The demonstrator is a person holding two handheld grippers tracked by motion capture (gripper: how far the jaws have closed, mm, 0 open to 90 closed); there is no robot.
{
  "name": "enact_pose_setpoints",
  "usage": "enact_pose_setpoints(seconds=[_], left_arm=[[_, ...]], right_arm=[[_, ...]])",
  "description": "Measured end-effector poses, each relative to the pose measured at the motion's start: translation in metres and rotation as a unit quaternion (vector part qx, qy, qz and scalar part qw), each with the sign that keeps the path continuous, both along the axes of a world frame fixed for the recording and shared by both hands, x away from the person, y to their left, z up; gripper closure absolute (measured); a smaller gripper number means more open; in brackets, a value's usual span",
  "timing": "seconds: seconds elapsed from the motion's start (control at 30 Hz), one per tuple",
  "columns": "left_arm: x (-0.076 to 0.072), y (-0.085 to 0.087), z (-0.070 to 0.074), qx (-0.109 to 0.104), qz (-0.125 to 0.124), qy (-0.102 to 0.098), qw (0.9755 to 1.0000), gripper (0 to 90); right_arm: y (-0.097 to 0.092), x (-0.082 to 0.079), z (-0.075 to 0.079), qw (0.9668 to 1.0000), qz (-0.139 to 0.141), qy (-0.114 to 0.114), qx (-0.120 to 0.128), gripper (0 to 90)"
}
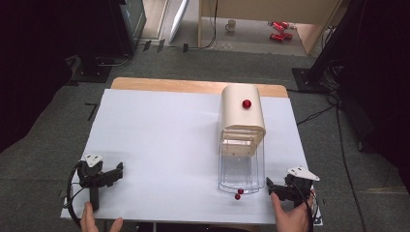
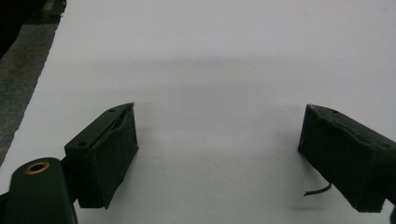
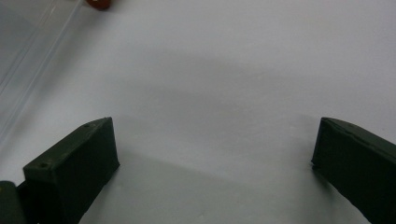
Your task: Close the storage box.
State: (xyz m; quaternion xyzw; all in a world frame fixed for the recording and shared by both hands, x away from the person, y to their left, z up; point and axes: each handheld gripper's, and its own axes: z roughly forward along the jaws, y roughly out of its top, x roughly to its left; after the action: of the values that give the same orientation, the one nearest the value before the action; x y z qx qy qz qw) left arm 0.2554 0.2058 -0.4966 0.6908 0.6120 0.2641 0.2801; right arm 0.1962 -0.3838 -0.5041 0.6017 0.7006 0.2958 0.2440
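A: White table sheet [image 1: 159, 145], both grippers parked at the near edge. Left gripper [image 1: 117, 170] spread, nothing held; right gripper [image 1: 269, 186] spread too, just beside the clear drawer [image 1: 240, 166].

B: Probably staged to reach its red knob [image 1: 237, 196]. The right gripper view catches that knob [image 3: 98, 3] close; the high view adds the beige cabinet [image 1: 241, 112].

Each claw is black and blocky, the left claw [image 1: 118, 169] and the right claw [image 1: 269, 186] alike, topped by a grey three-cornered plate with a black cable looping behind. The padded fingers [image 2: 109, 156] carry small screw holes and a brass-ringed hole nearby.
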Motion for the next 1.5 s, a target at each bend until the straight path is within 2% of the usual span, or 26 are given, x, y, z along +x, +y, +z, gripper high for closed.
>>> enact_pose_setpoints(seconds=[0.33,0.37,0.4,0.43,0.5,0.6,0.7,0.87,1.0,1.1,1.27,1.4,1.5], left_arm=[[0.0,0.0,0.0,0.0,0.0,0.0,1.0,11.7],[0.0,0.0,0.0,0.0,0.0,0.0,1.0,11.7],[0.0,0.0,0.0,0.0,0.0,0.0,1.0,11.8],[0.0,0.0,0.0,0.0,0.0,0.0,1.0,11.8],[0.0,0.0,0.0,0.0,0.0,0.0,1.0,11.7],[0.0,0.0,0.0,0.0,0.0,0.0,1.0,11.7],[0.0,0.0,0.0,0.001,0.0,0.0,1.0,11.7],[0.0,0.0,0.0,0.0,0.0,0.0,1.0,11.7],[0.0,0.0,0.0,0.001,0.0,0.0,1.0,11.7],[0.0,0.0,0.0,0.001,0.0,-0.001,1.0,11.7],[0.0,0.0,0.0,0.001,0.0,-0.001,1.0,11.7],[0.0,0.0,0.0,0.001,0.0,-0.001,1.0,11.7],[0.0,0.0,0.0,0.001,0.0,-0.001,1.0,11.7]], right_arm=[[0.001,-0.003,0.001,1.0,0.002,-0.003,0.003,1.5],[0.002,-0.005,0.001,1.0,-0.001,-0.003,0.003,4.1],[0.004,-0.009,0.002,0.9999,-0.005,-0.009,0.005,10.8],[0.008,-0.015,0.005,0.9997,0.009,-0.021,0.012,18.3],[0.012,-0.02,0.008,0.9992,0.021,-0.025,0.023,17.7],[0.017,-0.025,0.013,0.9989,0.027,-0.03,0.024,17.9],[0.027,-0.036,0.021,0.9975,0.049,-0.039,0.031,19.3],[0.033,-0.043,0.028,0.9966,0.055,-0.048,0.038,19.8],[0.035,-0.051,0.039,0.9951,0.052,-0.06,0.059,20.1],[0.037,-0.053,0.043,0.9942,0.056,-0.063,0.067,20.2],[0.042,-0.056,0.047,0.9937,0.066,-0.063,0.065,20.2],[0.051,-0.059,0.05,0.9914,0.084,-0.068,0.074,20.0],[0.054,-0.058,0.051,0.9911,0.088,-0.067,0.074,19.6]])
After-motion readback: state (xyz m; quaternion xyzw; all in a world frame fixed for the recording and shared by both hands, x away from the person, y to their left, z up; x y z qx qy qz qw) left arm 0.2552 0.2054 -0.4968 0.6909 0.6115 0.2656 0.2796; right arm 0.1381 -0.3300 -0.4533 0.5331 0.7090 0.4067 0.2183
